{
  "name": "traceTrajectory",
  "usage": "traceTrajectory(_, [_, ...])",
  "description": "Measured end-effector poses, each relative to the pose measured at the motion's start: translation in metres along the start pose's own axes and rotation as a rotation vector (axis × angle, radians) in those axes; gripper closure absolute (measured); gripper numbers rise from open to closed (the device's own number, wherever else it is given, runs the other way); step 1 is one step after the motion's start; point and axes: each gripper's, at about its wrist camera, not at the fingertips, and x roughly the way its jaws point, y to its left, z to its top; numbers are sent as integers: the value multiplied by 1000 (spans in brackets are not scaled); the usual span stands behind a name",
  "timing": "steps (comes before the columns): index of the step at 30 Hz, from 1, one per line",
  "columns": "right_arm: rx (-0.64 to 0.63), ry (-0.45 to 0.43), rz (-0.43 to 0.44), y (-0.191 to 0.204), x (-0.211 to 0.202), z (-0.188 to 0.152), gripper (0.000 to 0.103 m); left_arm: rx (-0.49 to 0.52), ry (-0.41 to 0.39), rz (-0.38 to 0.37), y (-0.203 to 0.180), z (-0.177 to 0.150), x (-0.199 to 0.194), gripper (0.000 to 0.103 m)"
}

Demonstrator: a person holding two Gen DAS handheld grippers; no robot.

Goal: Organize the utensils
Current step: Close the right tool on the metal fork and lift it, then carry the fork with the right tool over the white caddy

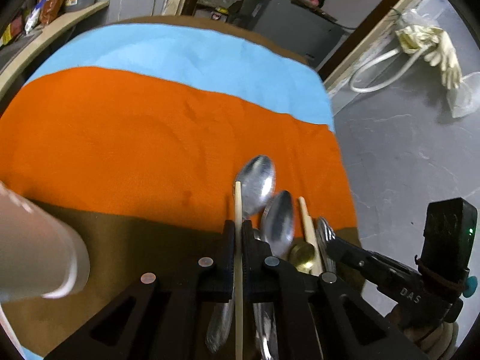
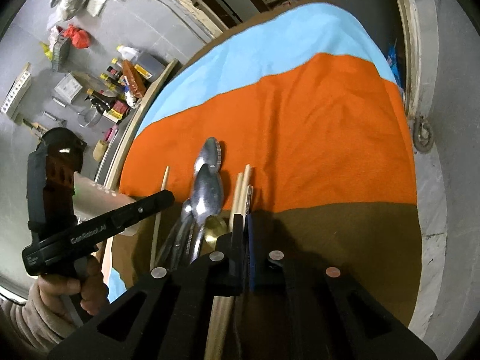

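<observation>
chopstick (image 1: 238,240) clamped in left hand-held gripper (image 1: 238,234); right hand-held gripper (image 2: 244,231) pinches another chopstick (image 2: 240,192).

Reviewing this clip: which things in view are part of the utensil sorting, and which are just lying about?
Part of the job:
- chopstick pinched in the left gripper
- metal spoons
- more chopsticks beside the shut right gripper
- white cup, probably the holder

Lying about:
- rubber gloves
- sauce bottles on the floor
- red bag
</observation>
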Motion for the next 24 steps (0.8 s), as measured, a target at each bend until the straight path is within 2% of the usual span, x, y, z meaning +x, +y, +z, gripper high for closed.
traceTrajectory(6, [-45, -66, -85, 26, -27, -6, 101, 35, -55, -54, -3, -11, -31, 98])
traceTrajectory(15, [-109, -309, -269, 67, -99, -35, 101, 125, -151, -169, -3, -34, -88, 98])
traceTrajectory(19, [-131, -388, -341, 90, -117, -46, 101, 165, -146, -203, -3, -44, -106, 98])
traceTrajectory(24, [-109, -452, -362, 103, -139, -56, 101, 190, -150, -227, 0, -51, -122, 98])
